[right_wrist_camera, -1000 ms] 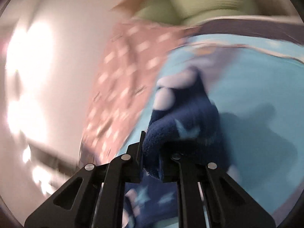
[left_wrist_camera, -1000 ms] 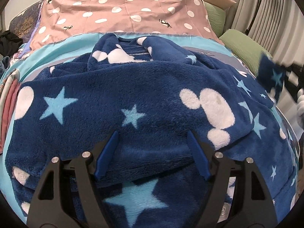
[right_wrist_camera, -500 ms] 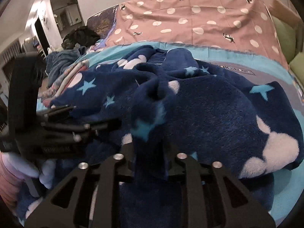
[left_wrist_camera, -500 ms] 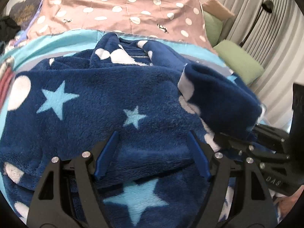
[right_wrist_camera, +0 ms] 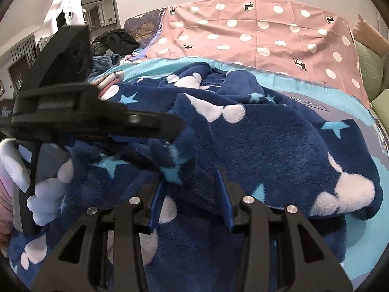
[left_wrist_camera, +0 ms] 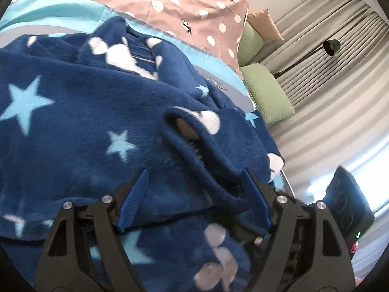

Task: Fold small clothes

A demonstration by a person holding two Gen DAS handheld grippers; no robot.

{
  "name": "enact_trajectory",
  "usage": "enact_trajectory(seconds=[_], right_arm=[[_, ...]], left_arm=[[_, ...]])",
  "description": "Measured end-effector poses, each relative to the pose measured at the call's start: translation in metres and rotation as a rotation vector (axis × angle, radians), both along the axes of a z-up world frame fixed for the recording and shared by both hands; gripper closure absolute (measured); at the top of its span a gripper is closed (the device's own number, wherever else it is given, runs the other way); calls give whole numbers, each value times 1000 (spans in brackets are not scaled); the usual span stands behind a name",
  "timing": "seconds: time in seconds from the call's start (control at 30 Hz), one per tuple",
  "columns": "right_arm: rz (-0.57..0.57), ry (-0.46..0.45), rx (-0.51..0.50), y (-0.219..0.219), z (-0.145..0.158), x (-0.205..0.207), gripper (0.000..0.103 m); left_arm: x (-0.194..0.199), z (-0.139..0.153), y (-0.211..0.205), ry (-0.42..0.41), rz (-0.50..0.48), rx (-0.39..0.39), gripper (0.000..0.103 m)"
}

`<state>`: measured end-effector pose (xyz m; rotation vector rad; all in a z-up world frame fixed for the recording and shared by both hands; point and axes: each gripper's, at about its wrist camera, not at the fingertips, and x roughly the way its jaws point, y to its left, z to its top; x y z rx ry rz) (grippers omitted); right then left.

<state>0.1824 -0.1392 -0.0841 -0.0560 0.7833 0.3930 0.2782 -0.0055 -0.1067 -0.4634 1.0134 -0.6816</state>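
We see the bed [right_wrist_camera: 359, 241], its turquoise cover bare along the right edge, with a pink dotted sheet [right_wrist_camera: 255, 31] across the far end and green pillows [left_wrist_camera: 267, 95] at the far right corner. The navy fleece garment [left_wrist_camera: 73, 121] with stars fills the middle of the bed, its sleeve [right_wrist_camera: 184, 146] folded over the body. Our left gripper [left_wrist_camera: 194, 197] stands wide apart over the near hem, fleece between its blue fingers. Our right gripper [right_wrist_camera: 192, 199] is partly spread, the sleeve end lying loose between its fingers.
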Motion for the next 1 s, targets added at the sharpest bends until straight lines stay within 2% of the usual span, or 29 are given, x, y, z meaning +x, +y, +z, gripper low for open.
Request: enact_trajectory(seconds=[0.27, 0.3, 0.33, 0.37, 0.4, 0.47, 0.6, 0.7, 0.8, 1.0], right_arm=[[5, -22, -31, 5, -2, 0, 61], [5, -21, -28, 4, -2, 0, 61], [4, -19, -28, 4, -2, 0, 61], [2, -20, -31, 4, -2, 0, 61], [-3, -24, -38, 5, -1, -1, 61], [-25, -45, -66, 6, 1, -4, 59], [-64, -162, -89, 7, 17, -22, 59], [-66, -231, -96, 9, 25, -33, 59], [-62, -247, -112, 14, 26, -37, 59], [-80, -236, -101, 9, 27, -34, 59]], left_arm=[[12, 6, -9, 24, -15, -41, 25], [13, 5, -9, 23, -7, -34, 30], [13, 4, -11, 18, -1, -17, 42], [13, 4, -13, 9, -1, 2, 83], [15, 2, -17, 19, -21, -3, 94], [13, 5, -18, 10, -18, -6, 94], [3, 49, -12, -154, -24, 42, 94], [-4, 80, -1, -245, -13, 86, 94], [-7, 104, 16, -289, 8, 129, 94], [-7, 122, 49, -318, 63, 187, 94]])
